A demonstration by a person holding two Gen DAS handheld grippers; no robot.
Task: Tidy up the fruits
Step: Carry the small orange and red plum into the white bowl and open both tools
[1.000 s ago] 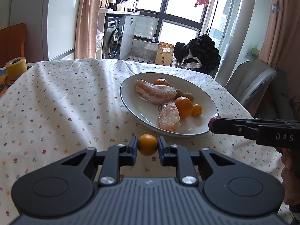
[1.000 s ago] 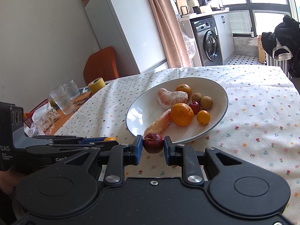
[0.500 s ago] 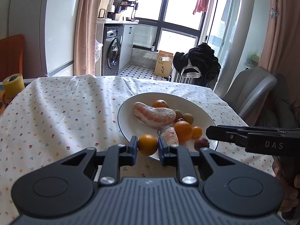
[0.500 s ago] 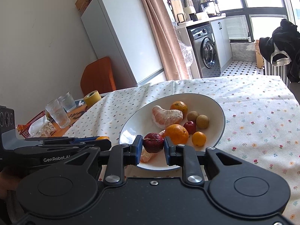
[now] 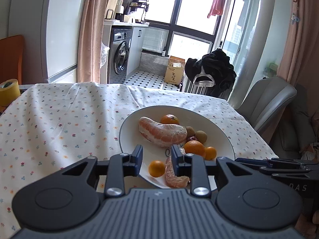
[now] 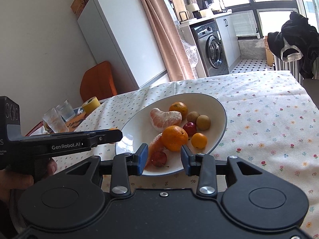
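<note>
1 plate (image 6: pixel 221 107), 2 pomelo segs (image 6: pixel 165 118), 2 tongs (image 6: pixel 164 160)

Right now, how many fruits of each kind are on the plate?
Whole orange citrus: 4
Peeled citrus segments: 2
Small brown fruits: 2
Small red fruits: 2
Total: 10

The right gripper (image 6: pixel 164 159) hangs with jaws apart over the plate's (image 6: pixel 222 117) near rim, a dark red fruit (image 6: pixel 159 159) lying free between them beside an orange (image 6: pixel 174 138), the left gripper (image 6: pixel 111 135) alongside.
</note>
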